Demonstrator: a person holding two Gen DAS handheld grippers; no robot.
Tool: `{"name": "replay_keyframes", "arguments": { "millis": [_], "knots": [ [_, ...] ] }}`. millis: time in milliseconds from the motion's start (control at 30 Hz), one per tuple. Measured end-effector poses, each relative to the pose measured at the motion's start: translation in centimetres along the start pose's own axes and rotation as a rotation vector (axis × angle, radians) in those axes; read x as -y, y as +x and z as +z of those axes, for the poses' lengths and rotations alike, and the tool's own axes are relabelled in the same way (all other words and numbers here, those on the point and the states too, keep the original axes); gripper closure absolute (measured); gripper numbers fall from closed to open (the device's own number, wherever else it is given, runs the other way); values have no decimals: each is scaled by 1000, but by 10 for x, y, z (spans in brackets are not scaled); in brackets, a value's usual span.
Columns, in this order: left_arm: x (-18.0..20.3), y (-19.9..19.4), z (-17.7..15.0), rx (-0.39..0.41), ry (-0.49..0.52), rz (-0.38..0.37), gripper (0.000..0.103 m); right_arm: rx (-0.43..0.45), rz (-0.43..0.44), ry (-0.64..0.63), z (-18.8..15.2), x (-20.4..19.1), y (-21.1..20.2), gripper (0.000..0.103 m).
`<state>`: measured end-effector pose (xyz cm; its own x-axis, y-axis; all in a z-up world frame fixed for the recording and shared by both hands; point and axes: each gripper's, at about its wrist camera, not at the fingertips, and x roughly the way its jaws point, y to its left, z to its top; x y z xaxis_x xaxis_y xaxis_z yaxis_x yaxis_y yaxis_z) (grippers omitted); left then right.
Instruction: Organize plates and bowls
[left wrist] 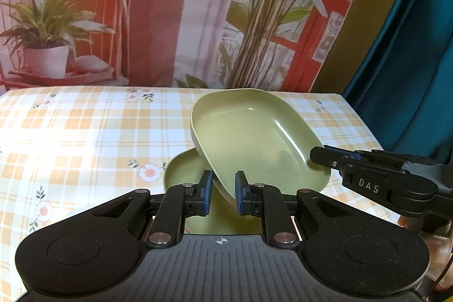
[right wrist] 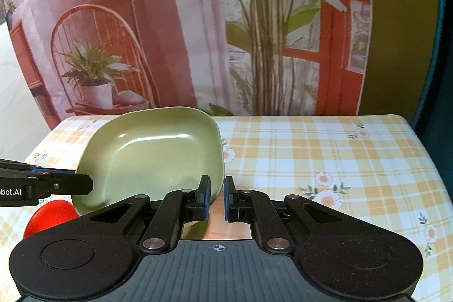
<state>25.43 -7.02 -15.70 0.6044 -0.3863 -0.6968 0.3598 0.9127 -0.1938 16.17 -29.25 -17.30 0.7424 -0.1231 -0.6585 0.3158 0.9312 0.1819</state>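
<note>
Closest to each lens sits the black body of its own gripper, and beyond it spreads the table (left wrist: 85, 132), draped in an orange-and-white checked cloth with small flowers. Behind the table hangs a backdrop (left wrist: 170, 4) printed with a chair, potted plants and a red window frame. Lifted above the cloth and tilted is a green square bowl (left wrist: 254, 132), carried by both grippers at once. Left gripper (left wrist: 221, 196) is clenched on the bowl's near rim, its blue pads pressing the wall from either side. Right gripper (right wrist: 216, 196) is clamped on the rim of the same bowl at its other near corner. Under the raised bowl a second green dish (left wrist: 184, 174) lies on the cloth. Smallest, a red object (right wrist: 51, 217) shows beneath the bowl in the right wrist view
</note>
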Motion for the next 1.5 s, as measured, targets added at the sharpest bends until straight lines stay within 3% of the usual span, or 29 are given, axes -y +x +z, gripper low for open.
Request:
{"name": "replay_keyframes", "arguments": {
  "millis": [433, 1500],
  "knots": [
    [-23, 10, -10, -33, -34, 14, 85, -48, 5, -22, -9, -19, 22, 94],
    [-16, 30, -22, -87, -8, 18, 84, -96, -2, -11, -18, -6, 34, 94]
  ]
}}
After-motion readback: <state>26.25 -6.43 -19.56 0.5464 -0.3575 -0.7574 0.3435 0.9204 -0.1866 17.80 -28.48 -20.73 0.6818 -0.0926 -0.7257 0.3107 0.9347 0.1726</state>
